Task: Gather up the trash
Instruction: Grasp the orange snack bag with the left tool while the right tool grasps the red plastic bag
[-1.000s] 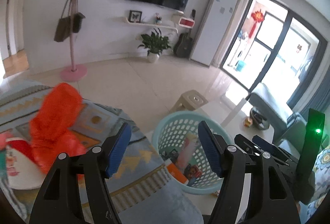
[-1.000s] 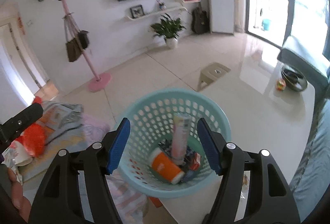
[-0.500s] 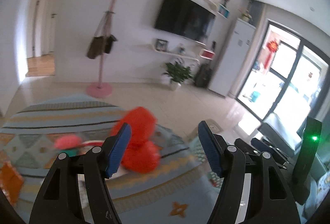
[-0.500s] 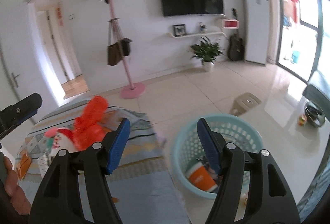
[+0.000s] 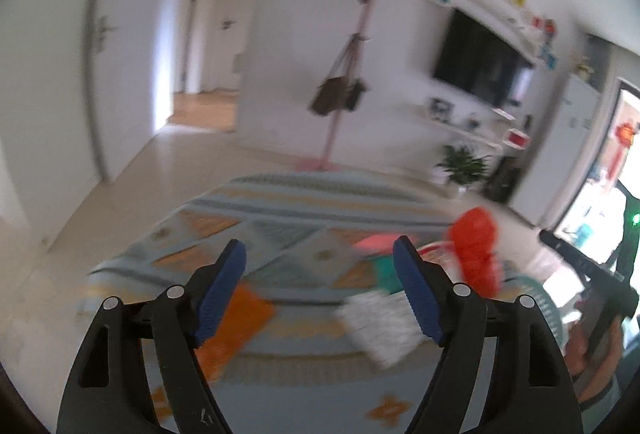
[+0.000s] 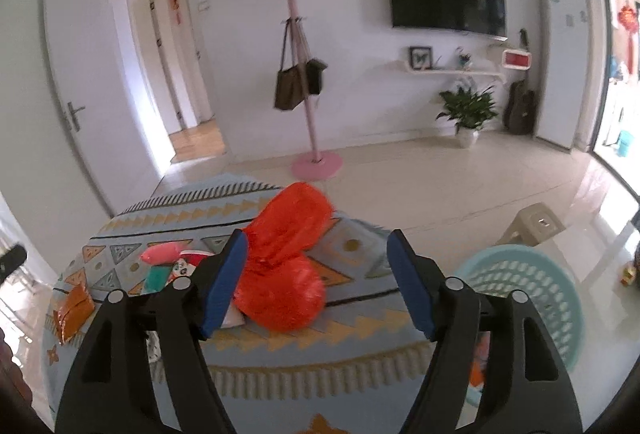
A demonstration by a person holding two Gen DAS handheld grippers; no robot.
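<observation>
A crumpled red plastic bag (image 6: 286,260) lies on the patterned cloth (image 6: 280,350), between the fingers of my open, empty right gripper (image 6: 316,284). An orange packet (image 6: 74,308), a pink wrapper (image 6: 164,254) and a teal packet (image 6: 158,276) lie to its left. The teal basket (image 6: 532,298) with trash stands at the right. The left wrist view is blurred: my open, empty left gripper (image 5: 320,290) hovers over the cloth, with an orange packet (image 5: 232,326) below it, a white patterned wrapper (image 5: 378,326) and the red bag (image 5: 476,254) to the right.
A pink coat stand (image 6: 308,82) with bags stands on the tiled floor behind the cloth. A beige stool (image 6: 534,224) sits beyond the basket. A potted plant (image 6: 466,114) and a guitar (image 6: 520,110) stand at the far wall. The other gripper (image 5: 588,274) shows at the right of the left wrist view.
Both grippers have swung left, away from the basket, toward the trash on the cloth. The red bag now sits between the right gripper's fingers. Both stay open.
</observation>
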